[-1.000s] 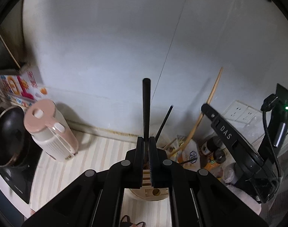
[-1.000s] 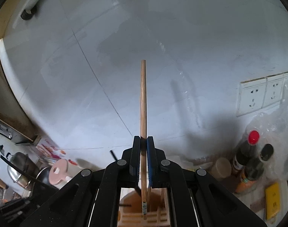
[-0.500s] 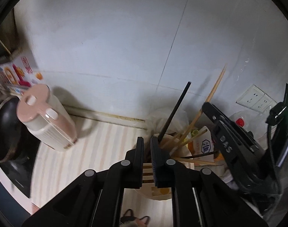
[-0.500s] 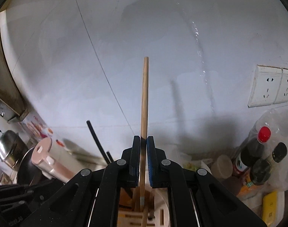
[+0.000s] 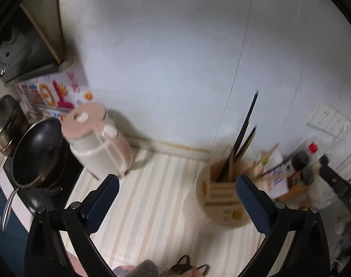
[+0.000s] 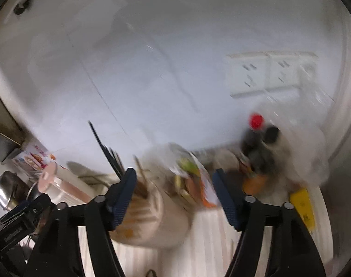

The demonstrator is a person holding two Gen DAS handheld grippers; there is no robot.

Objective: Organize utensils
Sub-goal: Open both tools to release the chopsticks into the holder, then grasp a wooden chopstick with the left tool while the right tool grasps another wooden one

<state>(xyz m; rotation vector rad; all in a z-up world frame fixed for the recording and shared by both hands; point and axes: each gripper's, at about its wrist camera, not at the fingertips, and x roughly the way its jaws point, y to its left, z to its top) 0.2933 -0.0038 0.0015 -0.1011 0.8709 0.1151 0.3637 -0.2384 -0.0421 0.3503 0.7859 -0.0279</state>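
left wrist view shows the left tongs [image 5: 176,188] with the two fingers spread wide apart and nothing between them. a round beige utensil holder [image 5: 218,202] stands on the striped counter [image 5: 157,198], just inside the right finger of these tongs. black chopsticks [image 5: 243,131] stick out of the holder and lean to the right, and some wooden sticks stand beside them, but those are blurred. a pink and white kettle [image 5: 97,143] stands well to the left of the holder, and a black pan [image 5: 37,150] is beside the kettle, further left. bottles, one with a red cap [image 5: 313,147], stand near the wall on the right, under white wall sockets [image 5: 329,122].

right wrist view is much blurred. the right tongs [image 6: 174,189] are also wide open and hold nothing. the utensil holder [image 6: 152,217] is low in the frame, partly behind the left finger, with the black chopsticks [image 6: 106,149] leaning to the left. a food package [image 6: 191,180] lies between the fingers, further back. the red cap bottle [image 6: 256,121] and a yellow thing [image 6: 303,203] are on the right.
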